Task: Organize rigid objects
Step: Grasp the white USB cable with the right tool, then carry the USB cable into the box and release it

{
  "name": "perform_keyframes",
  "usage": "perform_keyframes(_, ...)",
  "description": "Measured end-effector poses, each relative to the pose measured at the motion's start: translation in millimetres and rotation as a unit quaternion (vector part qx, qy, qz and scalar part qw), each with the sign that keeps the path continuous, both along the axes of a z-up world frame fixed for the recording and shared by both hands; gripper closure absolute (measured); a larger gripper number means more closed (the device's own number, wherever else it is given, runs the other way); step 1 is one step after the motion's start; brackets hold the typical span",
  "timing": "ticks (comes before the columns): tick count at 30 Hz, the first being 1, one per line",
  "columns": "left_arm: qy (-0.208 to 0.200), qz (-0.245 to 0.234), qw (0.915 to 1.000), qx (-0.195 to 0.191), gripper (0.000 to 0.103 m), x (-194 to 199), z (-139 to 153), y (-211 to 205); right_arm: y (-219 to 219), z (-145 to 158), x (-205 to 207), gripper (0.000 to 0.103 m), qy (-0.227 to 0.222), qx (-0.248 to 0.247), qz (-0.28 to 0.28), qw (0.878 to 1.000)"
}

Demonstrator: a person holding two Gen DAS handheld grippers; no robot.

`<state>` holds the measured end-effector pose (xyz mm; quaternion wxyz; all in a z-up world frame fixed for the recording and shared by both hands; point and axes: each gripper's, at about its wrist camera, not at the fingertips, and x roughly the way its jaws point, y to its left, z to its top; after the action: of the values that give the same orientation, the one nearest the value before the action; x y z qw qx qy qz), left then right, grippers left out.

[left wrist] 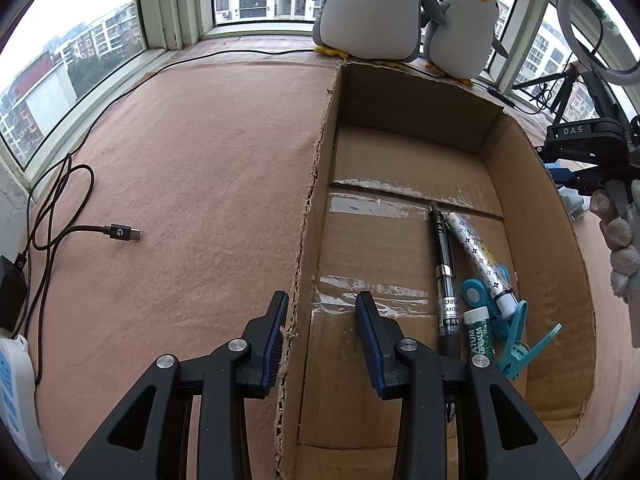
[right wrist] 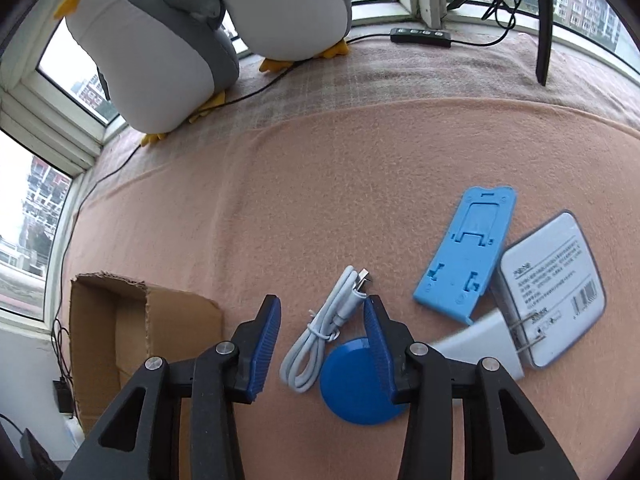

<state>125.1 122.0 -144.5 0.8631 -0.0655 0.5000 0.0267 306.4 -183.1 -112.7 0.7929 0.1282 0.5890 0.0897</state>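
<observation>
The left gripper [left wrist: 320, 312] straddles the cardboard box [left wrist: 532, 208] wall, seemingly clamped on it to steady the box; a pen [left wrist: 442, 256] and clip [left wrist: 516, 332] lie inside at lower right. The right gripper [right wrist: 320, 320] hangs with jaws apart over the coiled white cable [right wrist: 324, 328] at lower centre, gripping nothing.

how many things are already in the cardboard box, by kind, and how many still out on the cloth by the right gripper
In the cardboard box:
pens: 2
teal clip: 1
green glitter tube: 1
On the cloth:
white cable: 1
blue disc: 1
blue phone stand: 1
white charger: 1
white pack: 1
Total: 9
</observation>
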Motion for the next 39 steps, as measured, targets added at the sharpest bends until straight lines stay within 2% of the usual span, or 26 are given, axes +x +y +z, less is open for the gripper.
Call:
perform_keyframes(4,0.000,0.000,1.0000,0.000,0.065,0.2,-0.3,0.1,8.6,-2.8,-0.2,0.069,-0.002,-0.020,0.016,1.000)
perform_keyframes(5,0.000,0.000,1.0000,0.000,0.065,0.2,-0.3,0.1,10.3,-3.1,-0.1,0.072,-0.003,-0.024,0.020,1.000)
perform_keyframes(7,0.000,0.001,1.0000,0.000,0.065,1.0,-0.8,0.6,13.3,-3.7,-1.5,0.084,-0.002,-0.028,0.029,0.999)
perform_keyframes(8,0.001,0.001,1.0000,0.001,0.065,2.2,-1.3,1.3,14.5,-4.1,-2.3,0.086,-0.002,-0.032,0.032,0.999)
perform_keyframes(15,0.001,0.001,1.0000,0.002,0.065,6.3,-2.5,1.1,16.4,-3.7,-6.5,0.088,-0.006,-0.027,0.033,0.999)
perform_keyframes(24,0.001,0.001,1.0000,0.002,0.065,6.9,-2.4,0.4,6.3,10.7,-29.3,0.089,-0.018,0.014,0.016,1.000)
perform_keyframes(31,0.001,0.002,1.0000,0.001,0.065,7.7,-2.4,0.2,2.3,38.0,-61.9,0.089,-0.044,0.051,0.011,0.998)
perform_keyframes(39,0.001,-0.002,1.0000,0.004,0.065,8.2,-2.1,-1.2,31.1,71.4,-101.4,0.089,-0.084,0.080,0.042,0.992)
